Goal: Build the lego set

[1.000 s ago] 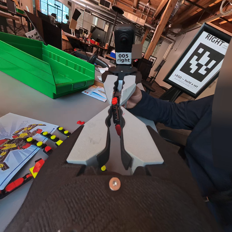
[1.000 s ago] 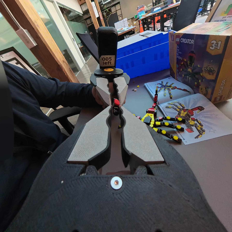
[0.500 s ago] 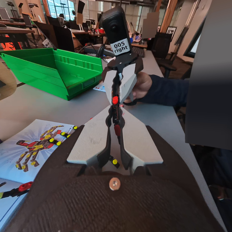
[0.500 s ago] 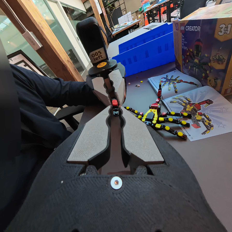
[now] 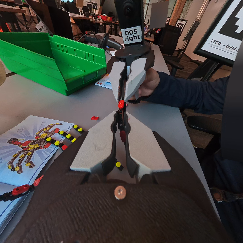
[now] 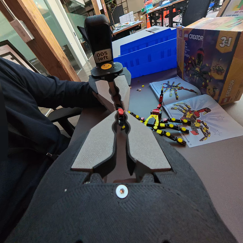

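Red and black plastic, a slim jointed leg segment (image 5: 121,122), held in mid-air above the grey surface (image 5: 52,102) between two claws meeting tip to tip; left claw (image 5: 121,115) closed tight on its black middle, a red rounded piece (image 5: 122,136) hanging inside the gap; right claw (image 6: 121,113) pinched shut on the red cap (image 6: 120,110) at the far end. Probably very light and rigid in each brick, yet hinged at the joints, so liable to fold or pop apart under a sideways twist; best gripped on the flat black sides close to the joint being pressed, not on the smooth rounded red ends, which look slippery. Matt grey textured pads with wavy inner edges on both claws. Partly built spider model (image 6: 152,120), black legs dotted with glossy yellow studs, lying on the surface to the right beside the open paper instruction booklet (image 6: 210,118); printed cardboard box (image 6: 210,55) farther right; green ribbed plastic bin (image 5: 55,63) at far left; small loose red piece (image 5: 95,118) near it.
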Motion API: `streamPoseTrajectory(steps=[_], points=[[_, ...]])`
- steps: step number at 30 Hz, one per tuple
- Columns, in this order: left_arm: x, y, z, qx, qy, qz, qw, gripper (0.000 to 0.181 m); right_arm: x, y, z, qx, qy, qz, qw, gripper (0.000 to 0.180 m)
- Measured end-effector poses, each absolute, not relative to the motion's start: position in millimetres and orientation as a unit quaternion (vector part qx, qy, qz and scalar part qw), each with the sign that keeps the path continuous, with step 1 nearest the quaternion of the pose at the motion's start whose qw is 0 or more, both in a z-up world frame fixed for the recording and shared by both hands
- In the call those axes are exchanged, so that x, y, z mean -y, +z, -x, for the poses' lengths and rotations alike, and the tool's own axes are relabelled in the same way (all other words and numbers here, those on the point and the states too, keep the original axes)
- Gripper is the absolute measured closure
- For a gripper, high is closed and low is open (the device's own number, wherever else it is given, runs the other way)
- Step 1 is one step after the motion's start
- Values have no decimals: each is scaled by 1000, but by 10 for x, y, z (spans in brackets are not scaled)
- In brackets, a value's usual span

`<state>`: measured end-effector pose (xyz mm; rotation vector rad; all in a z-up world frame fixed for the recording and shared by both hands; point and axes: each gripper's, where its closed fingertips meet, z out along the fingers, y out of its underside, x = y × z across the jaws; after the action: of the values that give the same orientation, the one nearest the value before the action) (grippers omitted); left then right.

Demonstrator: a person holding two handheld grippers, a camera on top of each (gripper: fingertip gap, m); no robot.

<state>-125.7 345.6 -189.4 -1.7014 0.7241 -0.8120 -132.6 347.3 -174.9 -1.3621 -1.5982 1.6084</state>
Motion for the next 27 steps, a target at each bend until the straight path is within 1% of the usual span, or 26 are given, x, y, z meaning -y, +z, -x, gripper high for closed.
streamPoseTrajectory(steps=[2,5,8,13,15,23,27], points=[[-3464,-1907,1257,-303,-337,716,531,176,-3479,-1765,1324,592,580,499,252,177],[-3472,-1908,1263,-298,-338,717,531,176,-3458,-1781,1319,600,575,498,249,171],[-3468,-1898,1262,-296,-345,716,530,176,-3462,-1816,1335,603,566,502,251,174],[-3456,-1924,1240,-308,-333,717,529,176,-3437,-1797,1338,596,580,500,241,173],[-3454,-1932,1233,-314,-326,717,531,176,-3443,-1801,1333,595,582,501,237,175],[-3474,-1962,1233,-332,-280,718,544,176,-3450,-1827,1331,609,562,500,250,176],[-3470,-1940,1194,-320,-302,713,546,172,-3426,-1784,1337,613,559,490,269,176]])
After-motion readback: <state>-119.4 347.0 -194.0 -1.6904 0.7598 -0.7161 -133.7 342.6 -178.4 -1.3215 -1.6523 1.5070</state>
